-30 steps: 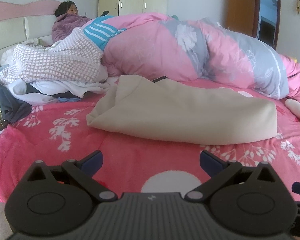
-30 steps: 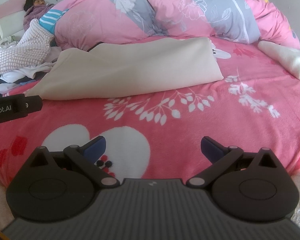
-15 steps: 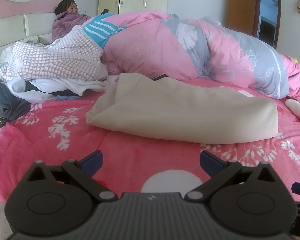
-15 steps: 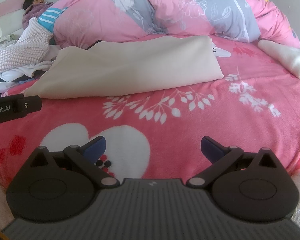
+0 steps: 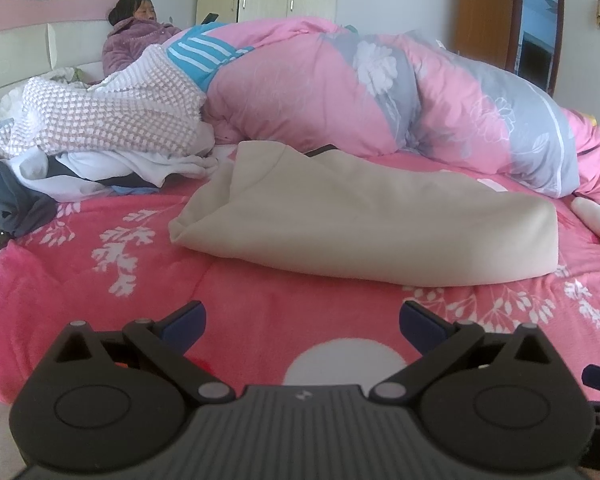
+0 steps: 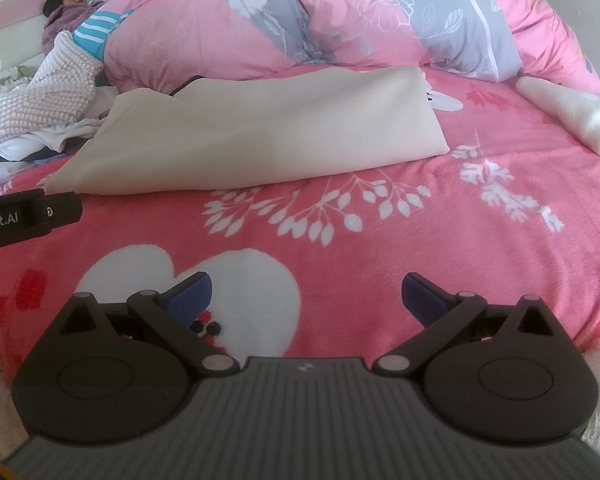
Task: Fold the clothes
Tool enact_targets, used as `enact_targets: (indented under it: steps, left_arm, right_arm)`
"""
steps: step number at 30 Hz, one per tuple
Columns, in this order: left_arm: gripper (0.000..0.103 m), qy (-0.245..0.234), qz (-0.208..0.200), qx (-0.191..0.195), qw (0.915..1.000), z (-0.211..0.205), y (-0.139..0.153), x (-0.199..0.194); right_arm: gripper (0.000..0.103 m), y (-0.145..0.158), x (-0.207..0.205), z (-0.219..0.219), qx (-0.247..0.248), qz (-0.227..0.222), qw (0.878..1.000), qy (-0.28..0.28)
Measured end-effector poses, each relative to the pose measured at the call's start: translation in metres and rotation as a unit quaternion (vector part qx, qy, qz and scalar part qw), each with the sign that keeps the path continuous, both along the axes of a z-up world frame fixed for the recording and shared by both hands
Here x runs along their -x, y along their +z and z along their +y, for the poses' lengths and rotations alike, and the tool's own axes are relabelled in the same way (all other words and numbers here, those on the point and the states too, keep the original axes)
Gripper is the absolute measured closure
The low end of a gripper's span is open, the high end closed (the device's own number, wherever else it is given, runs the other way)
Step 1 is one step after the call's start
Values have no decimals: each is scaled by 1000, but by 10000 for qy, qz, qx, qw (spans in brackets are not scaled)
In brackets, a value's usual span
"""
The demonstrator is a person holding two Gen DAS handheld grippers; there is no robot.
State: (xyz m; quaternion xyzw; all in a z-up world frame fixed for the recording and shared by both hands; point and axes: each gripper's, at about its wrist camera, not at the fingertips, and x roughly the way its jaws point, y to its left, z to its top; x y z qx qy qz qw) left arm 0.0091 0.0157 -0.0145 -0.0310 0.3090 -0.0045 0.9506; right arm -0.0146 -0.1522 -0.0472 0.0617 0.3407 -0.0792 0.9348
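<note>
A cream garment (image 5: 364, 220) lies folded in a long flat shape across the pink bed cover (image 5: 100, 296); the right wrist view shows the same cream garment (image 6: 260, 140) beyond the white heart print. My left gripper (image 5: 302, 320) hovers open over the cover, short of the garment's near edge, holding nothing. My right gripper (image 6: 306, 294) is open too, above the bed's front part, with nothing between its blue pads. The left gripper's body (image 6: 28, 220) pokes into the right wrist view at the left edge.
A heap of unfolded clothes (image 5: 108, 136) topped by a waffle-knit blanket lies at the left. A bulky pink and grey quilt (image 5: 380, 92) runs behind the garment. A person (image 5: 136, 32) sits at the headboard. A white rolled cloth (image 6: 572, 116) lies at the right.
The left wrist view has shifted slightly, so the clothes heap and the dark item at the left edge sit further left. Both grippers stay open and the garment has not moved.
</note>
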Motion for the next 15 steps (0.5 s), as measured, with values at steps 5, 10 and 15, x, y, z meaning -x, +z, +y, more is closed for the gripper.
enact_targets:
  steps: [5, 10, 15]
  left_arm:
    - [0, -30, 30, 37, 10000, 1, -2, -4]
    - [0, -73, 41, 141, 9999, 3, -6, -10]
    - [0, -127, -33, 319, 9994, 5, -11, -17]
  right_arm:
    - [1, -1, -4, -1, 4, -2, 10000, -11]
    - [1, -5, -9, -2, -24, 5, 10000, -40]
    - [1, -11, -15, -5, 22, 32, 10000, -35]
